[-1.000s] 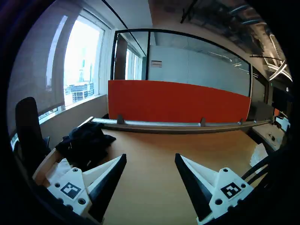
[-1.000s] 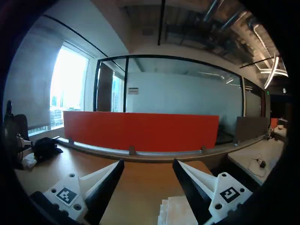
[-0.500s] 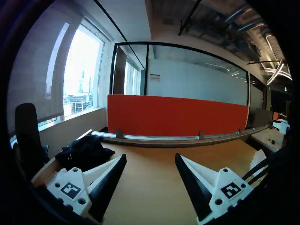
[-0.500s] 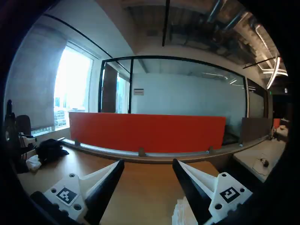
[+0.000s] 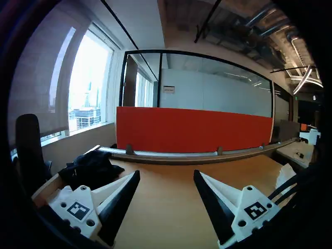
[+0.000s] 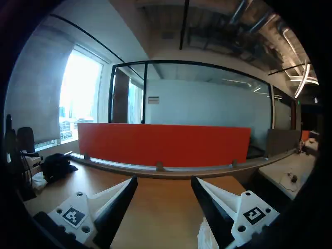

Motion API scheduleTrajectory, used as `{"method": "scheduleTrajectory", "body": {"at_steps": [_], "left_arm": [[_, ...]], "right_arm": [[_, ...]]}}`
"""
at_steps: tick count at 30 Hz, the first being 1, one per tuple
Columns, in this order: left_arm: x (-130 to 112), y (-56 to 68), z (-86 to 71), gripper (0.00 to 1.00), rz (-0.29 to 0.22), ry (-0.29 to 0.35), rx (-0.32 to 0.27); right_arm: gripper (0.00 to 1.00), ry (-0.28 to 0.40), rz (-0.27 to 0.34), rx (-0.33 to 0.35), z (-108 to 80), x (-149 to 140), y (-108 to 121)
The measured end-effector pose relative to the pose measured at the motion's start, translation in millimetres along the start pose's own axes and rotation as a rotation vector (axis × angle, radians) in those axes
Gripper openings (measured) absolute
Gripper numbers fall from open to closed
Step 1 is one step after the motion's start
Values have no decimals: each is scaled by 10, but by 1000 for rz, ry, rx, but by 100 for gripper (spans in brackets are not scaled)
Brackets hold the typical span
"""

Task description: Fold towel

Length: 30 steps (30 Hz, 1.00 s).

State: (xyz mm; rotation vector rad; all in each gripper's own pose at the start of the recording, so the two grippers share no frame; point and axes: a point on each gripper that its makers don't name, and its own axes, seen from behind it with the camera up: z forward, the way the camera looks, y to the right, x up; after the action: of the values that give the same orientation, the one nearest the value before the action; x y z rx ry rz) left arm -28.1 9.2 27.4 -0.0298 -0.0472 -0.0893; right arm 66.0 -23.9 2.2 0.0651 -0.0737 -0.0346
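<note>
Towel [image 6: 205, 238] lower in right gripper view than before; left gripper [image 5: 166, 172] and right gripper [image 6: 164, 178] both spread wide, empty

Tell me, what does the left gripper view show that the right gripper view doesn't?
Left gripper view: a white cloth corner at its far right edge, possibly the towel. Right gripper view: a layered white towel edge low beside one finger, and a white scrap next to the dark bundle. Shared: the orange divider, wooden desk, dark bundle and black chair; left gripper and right gripper are both open, holding nothing.
</note>
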Motion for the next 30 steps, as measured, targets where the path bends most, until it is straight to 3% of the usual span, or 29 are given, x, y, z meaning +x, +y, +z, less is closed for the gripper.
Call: {"method": "scheduleTrajectory", "body": {"at_steps": [8, 23, 30], "left_arm": [[-264, -19, -31, 96, 18, 32, 14], [-867, -142, -99, 95, -21, 85, 29], [-1090, -130, -97, 96, 11, 93, 24]], "right_arm": [[100, 3, 15, -4, -25, -115, -54], [100, -8, -27, 7, -27, -382, -237], [100, -21, -32, 10, -52, -567, -265]]}}
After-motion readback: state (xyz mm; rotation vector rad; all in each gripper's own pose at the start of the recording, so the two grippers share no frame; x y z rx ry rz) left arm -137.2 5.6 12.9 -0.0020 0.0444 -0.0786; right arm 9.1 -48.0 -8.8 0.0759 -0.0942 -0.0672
